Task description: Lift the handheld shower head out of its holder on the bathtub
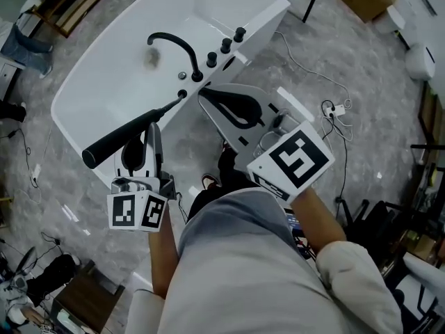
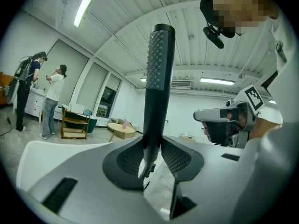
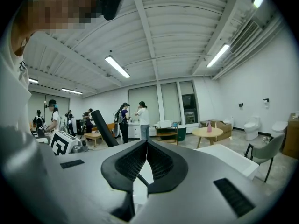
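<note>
The shower head (image 1: pixel 118 141) is a long black wand slanting over the tub's near rim, its thin tail pointing at the holder (image 1: pixel 182 94). We cannot tell whether the tail has cleared the hole. We judge it stiff, fairly light and smooth enough to twist in a pinch, so low on the handle, below the nubbed face, is the place to hold it. Our left gripper (image 1: pixel 144 139) is clamped there already: its own view shows both pads pressed on the narrow stem, with the hose trailing below. Our right gripper (image 1: pixel 229 106) hovers just beside the holder, jaws together on nothing. On the tub (image 1: pixel 66 113), the faucet (image 1: pixel 174 44) and knobs (image 1: pixel 226 45) stand close behind the holder, so we judge the tail and hose could snag there.
</note>
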Motion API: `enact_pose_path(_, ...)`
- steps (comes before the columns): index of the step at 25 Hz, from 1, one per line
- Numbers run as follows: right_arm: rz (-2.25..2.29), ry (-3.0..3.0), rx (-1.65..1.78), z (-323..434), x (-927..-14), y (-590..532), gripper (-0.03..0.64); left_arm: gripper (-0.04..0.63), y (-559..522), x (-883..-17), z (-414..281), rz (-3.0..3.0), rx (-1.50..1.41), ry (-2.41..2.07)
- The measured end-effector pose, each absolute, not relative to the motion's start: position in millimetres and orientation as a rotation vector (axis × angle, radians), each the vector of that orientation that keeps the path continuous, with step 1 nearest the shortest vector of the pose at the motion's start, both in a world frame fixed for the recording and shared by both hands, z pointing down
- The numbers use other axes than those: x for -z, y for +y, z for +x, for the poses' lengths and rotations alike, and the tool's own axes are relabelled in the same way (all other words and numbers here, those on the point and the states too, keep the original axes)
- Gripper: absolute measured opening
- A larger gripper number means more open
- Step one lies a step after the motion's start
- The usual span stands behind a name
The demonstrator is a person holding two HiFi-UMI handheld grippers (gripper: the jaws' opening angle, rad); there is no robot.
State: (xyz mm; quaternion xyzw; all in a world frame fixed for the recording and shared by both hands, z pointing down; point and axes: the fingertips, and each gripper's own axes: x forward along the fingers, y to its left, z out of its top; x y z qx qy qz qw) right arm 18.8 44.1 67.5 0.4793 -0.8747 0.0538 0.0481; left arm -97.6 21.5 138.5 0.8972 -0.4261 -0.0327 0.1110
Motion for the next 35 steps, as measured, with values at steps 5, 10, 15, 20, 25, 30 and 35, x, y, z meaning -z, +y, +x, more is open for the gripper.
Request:
enact_pose_path(5,1.485,-2.638,-0.130,21.0,-63.6,63.8,0.020,0.124,39.1,-130.7,-103.9,2.640,0.124,-1.240)
enact_pose_path(10,1.498,-2.640,-0.131,16.4,-58.7,83.0,0.019,0.124,56.0,-125.4,-112.5,2.648,0.130,-1.241)
enact_pose_path(15,1.504,-2.638,-0.112,12.6,-54.1,105.3,0.018,0.124,75.5,-119.6,-117.7,2.647,0.157,-1.236)
enact_pose_path(20,1.533,-2.614,-0.118,15.8,-52.9,121.9,0.018,0.124,92.3,-110.9,-116.1,2.671,0.179,-1.217)
enact_pose_path(25,1.544,-2.597,-0.102,17.3,-53.2,130.4,0.018,0.124,101.0,-114.4,-114.7,2.669,0.172,-1.209)
enact_pose_path(30,1.530,-2.607,-0.126,13.3,-56.2,133.6,0.018,0.124,103.6,-113.7,-118.4,2.665,0.168,-1.212)
enact_pose_path(35,1.512,-2.618,-0.134,11.4,-56.2,136.2,0.018,0.124,105.7,-110.6,-117.8,2.674,0.178,-1.210)
